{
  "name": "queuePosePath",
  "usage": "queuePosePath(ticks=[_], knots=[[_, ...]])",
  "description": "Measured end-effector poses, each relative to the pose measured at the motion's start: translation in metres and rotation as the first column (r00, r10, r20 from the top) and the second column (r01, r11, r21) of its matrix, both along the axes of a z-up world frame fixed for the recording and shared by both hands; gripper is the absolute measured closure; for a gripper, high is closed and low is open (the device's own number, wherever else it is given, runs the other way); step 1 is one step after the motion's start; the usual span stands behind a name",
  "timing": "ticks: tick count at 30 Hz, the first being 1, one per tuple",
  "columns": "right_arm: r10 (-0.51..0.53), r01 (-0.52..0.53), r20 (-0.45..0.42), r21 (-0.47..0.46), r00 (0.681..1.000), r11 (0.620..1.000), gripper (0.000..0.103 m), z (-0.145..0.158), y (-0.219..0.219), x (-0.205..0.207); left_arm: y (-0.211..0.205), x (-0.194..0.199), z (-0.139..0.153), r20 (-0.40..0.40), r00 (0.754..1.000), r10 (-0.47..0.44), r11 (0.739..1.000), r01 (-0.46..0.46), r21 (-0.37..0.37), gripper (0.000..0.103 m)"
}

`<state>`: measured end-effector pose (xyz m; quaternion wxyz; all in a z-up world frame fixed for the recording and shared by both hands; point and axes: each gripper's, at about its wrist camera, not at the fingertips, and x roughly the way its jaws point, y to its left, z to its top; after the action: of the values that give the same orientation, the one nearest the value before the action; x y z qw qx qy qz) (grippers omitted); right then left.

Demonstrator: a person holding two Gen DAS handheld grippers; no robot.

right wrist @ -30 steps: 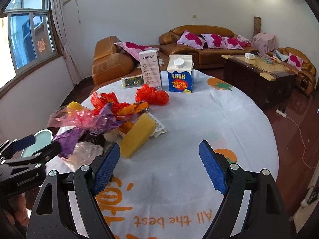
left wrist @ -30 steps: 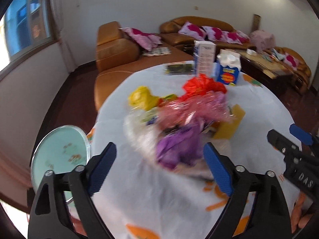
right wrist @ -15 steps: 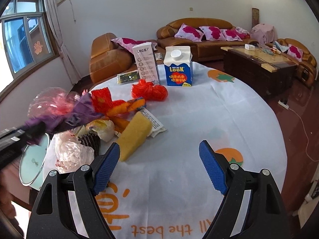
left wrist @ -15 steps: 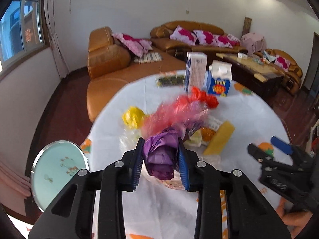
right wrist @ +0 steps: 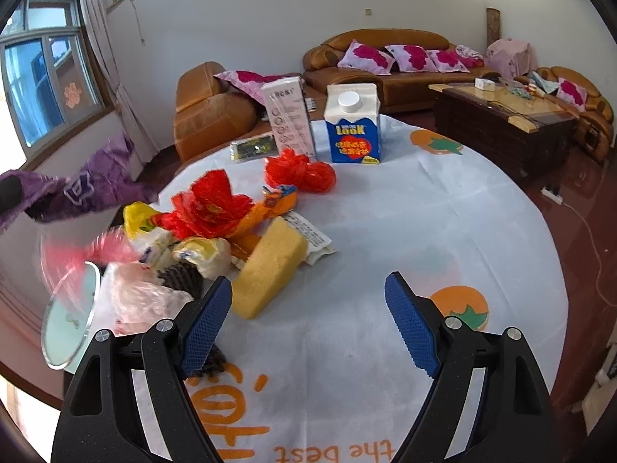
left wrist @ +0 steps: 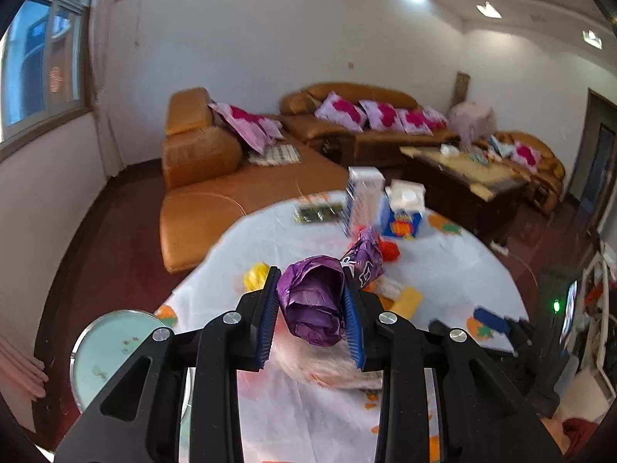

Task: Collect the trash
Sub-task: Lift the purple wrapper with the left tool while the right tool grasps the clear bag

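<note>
1. The left gripper (left wrist: 310,318) was clenched on a crumpled purple wrapper (left wrist: 314,310), its blue pads pressed against both sides of the bundle.
2. The purple wrapper was held clear above the table (right wrist: 424,231), over its left edge; in the right wrist view it showed as a purple sheet (right wrist: 88,193) stretched out at the far left of the frame.
3. A blurred pink, translucent piece of plastic (left wrist: 327,366) hung just under the wrapper; whether it was caught in the grip could not be told.
4. The right gripper (right wrist: 308,324) was released, fingers spread wide with nothing between them, hovering over the near part of the table.
5. The remaining trash lay in a heap toward the table's left side: a red crinkled wrapper (right wrist: 212,204), a yellow sponge (right wrist: 270,266), a clear plastic bag (right wrist: 142,301) and a yellow bag (right wrist: 140,218).
6. A red net bundle (right wrist: 300,173) sat just beyond the heap, toward the far edge.
7. A blue milk carton (right wrist: 353,123) and a tall pink box (right wrist: 291,119) stood upright side by side near the far edge.
8. A round glass-topped stool (left wrist: 112,351) stood off the table's left edge.
</note>
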<state>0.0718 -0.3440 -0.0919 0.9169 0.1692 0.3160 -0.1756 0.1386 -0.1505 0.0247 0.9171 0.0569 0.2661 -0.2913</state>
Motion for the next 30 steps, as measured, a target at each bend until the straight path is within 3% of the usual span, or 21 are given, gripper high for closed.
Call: queuePosePath(ticks=[4, 9, 17, 21, 24, 30], knots=[[0.059, -0.059, 0.042, -0.004, 0.997, 0.998, 0.022, 0.012, 0.013, 0.005, 0.030, 0.005, 0.015, 0.083, 0.986, 0.143, 0.990, -0.144, 0.011, 0.072], [0.220, -0.221, 0.051, 0.019, 0.974, 0.975, 0.021, 0.015, 0.042, 0.036, 0.070, 0.020, 0.006, 0.031, 0.967, 0.254, 0.967, -0.255, 0.005, 0.072], [0.340, -0.338, -0.111, 0.030, 0.934, 0.941, 0.023, -0.022, 0.080, 0.081, 0.117, 0.025, -0.023, -0.034, 0.934, 0.355, 0.935, -0.353, 0.040, 0.072], [0.379, -0.375, -0.127, 0.049, 0.917, 0.926, 0.056, -0.027, 0.086, 0.078, 0.126, 0.034, -0.033, -0.074, 0.921, 0.383, 0.924, -0.381, 0.038, 0.072], [0.386, -0.388, -0.127, 0.006, 0.914, 0.922, 0.082, -0.021, 0.091, 0.071, 0.123, 0.036, -0.040, -0.086, 0.922, 0.378, 0.926, -0.376, 0.040, 0.072], [0.359, -0.359, -0.014, 0.001, 0.933, 0.933, 0.090, 0.011, 0.081, 0.049, 0.119, 0.038, -0.048, -0.084, 0.923, 0.375, 0.927, -0.371, 0.060, 0.072]])
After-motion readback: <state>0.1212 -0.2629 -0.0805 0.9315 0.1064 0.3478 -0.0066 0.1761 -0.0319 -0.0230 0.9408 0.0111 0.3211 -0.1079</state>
